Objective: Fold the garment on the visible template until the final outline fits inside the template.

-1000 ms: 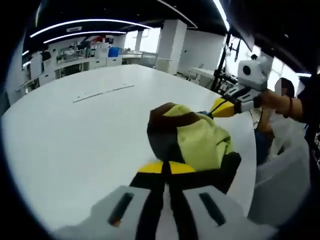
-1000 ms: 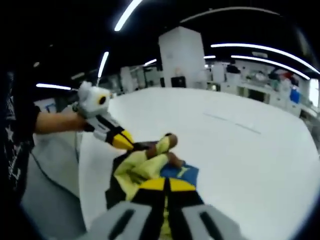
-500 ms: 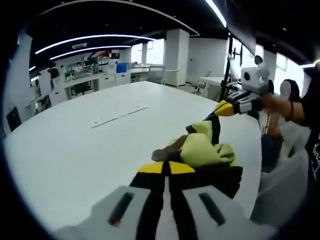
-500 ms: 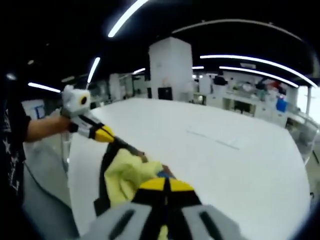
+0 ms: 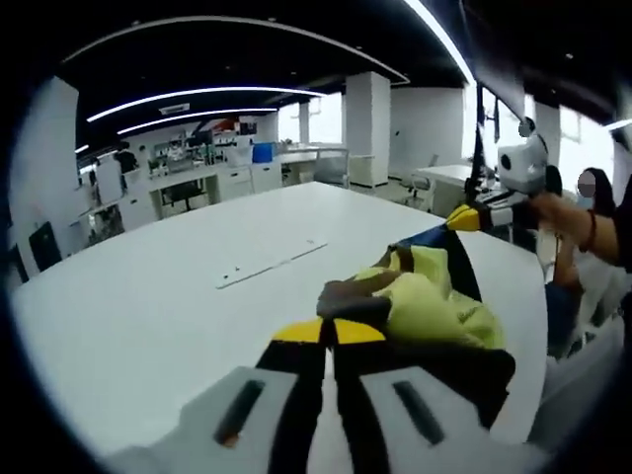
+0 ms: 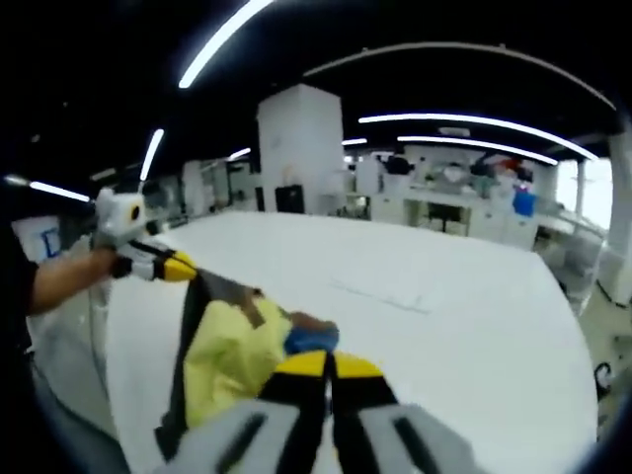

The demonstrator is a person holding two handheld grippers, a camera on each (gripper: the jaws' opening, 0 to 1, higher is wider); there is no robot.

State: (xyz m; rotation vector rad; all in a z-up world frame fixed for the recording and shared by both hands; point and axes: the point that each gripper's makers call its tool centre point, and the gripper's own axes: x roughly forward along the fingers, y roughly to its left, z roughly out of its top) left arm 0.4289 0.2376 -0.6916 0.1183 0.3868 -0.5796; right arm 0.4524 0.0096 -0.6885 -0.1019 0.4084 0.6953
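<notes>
Yellow-and-black soft fabric, the crumpled garment [image 5: 430, 301] with brown patches, hangs bunched between the two grippers above the broad white surface [image 5: 148, 286]. In the left gripper view, the left gripper [image 5: 331, 332] has its yellow-tipped jaws together, clamped on a near edge of the cloth, while the right gripper [image 5: 472, 214] pinches the far corner, so the fabric stretches between them. In the right gripper view, the right gripper [image 6: 327, 365] is likewise closed on the garment [image 6: 222, 351], a blue patch just beyond its tips, and the left gripper [image 6: 178, 267] holds the opposite end. To do this step well, I judge both hands should draw apart evenly until the cloth hangs flat, then lower it squarely toward the faint thin markings [image 6: 380, 294] on the surface, without letting either grip slip.
</notes>
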